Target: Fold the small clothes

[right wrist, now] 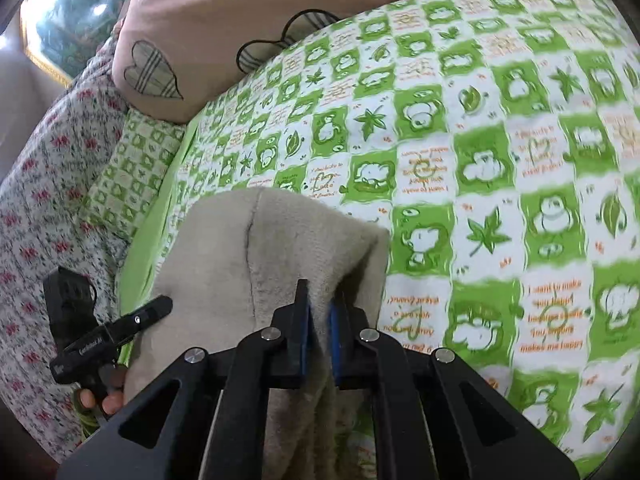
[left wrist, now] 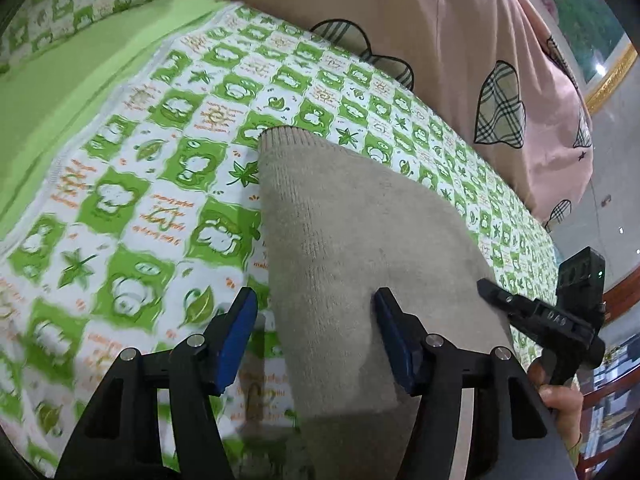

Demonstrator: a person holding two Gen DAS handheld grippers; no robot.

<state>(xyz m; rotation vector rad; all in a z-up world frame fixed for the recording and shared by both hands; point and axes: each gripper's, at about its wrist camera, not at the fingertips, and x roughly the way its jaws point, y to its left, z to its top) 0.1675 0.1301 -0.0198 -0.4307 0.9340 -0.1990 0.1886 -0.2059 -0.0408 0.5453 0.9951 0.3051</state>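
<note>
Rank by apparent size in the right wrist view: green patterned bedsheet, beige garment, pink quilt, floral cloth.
1. green patterned bedsheet
2. beige garment, inflated by nearness
3. pink quilt and floral cloth: look alike, both cropped

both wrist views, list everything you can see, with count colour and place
garment: one, beige, lifted over the bed, between both grippers
bed sheet: one, green and white print, under everything
quilt: one, pink with plaid leaves, at the bed's far edge
pillow: one, green check, beside the quilt
floral cloth: one, white with red flowers, past the pillow
picture frame: one, gold, on the wall
left gripper: black, blue pads, jaws apart around the garment
right gripper: black, blue pads, clamped on a garment fold
hand: one, on the right gripper's handle
</note>
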